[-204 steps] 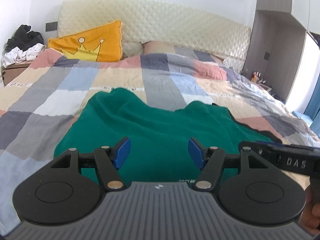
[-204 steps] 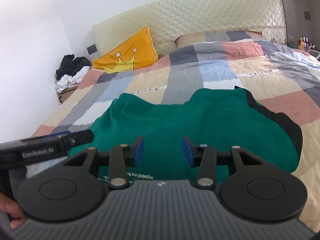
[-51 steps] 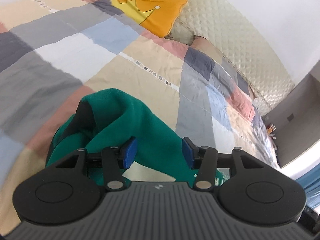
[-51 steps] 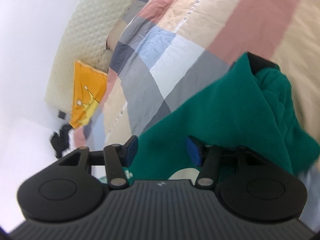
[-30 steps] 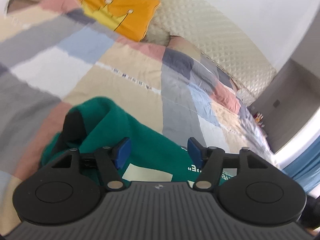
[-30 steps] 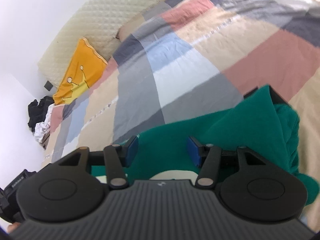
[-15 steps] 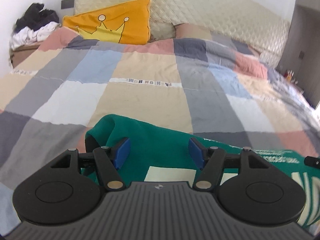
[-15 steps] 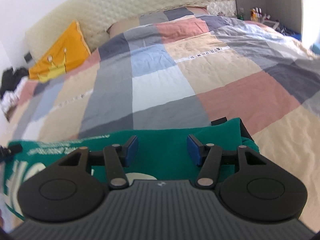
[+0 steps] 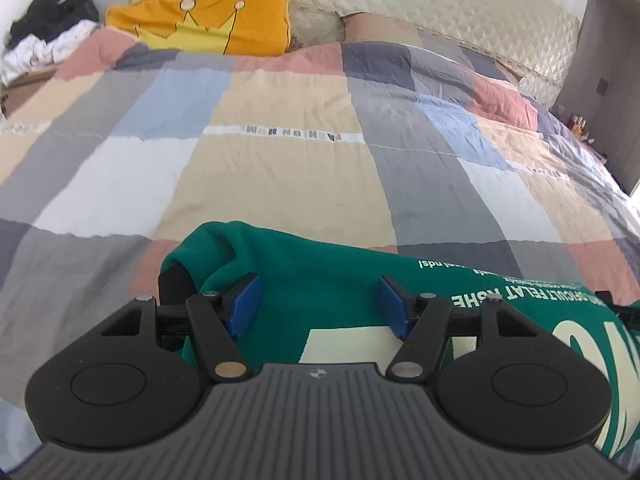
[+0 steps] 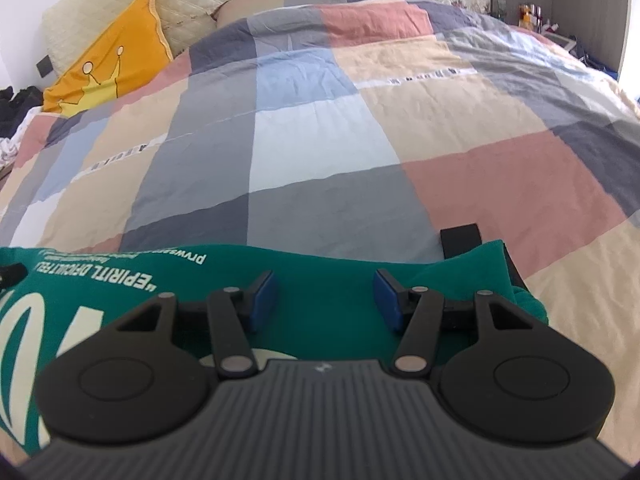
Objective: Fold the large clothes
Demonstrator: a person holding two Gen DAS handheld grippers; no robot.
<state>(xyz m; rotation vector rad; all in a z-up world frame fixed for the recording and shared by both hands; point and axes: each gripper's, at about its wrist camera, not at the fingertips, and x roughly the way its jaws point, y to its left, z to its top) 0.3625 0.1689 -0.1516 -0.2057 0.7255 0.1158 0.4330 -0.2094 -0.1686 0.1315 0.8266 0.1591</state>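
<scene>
Your green sweatshirt [image 9: 320, 280] lies near the foot of the bed, spread on the patchwork quilt [image 9: 280, 168], printed side up: cream block letters and small white text on soft, knit-looking fabric. A black cuff [image 10: 460, 240] pokes out at its right end, and a sleeve is bunched at the left. Your left tongs [image 9: 316, 306] and right tongs [image 10: 326, 300] both stand apart over the cloth, blue pads gripping nothing. A yellow crown pillow [image 9: 204, 26] leans on the quilted headboard [image 9: 440, 8].
</scene>
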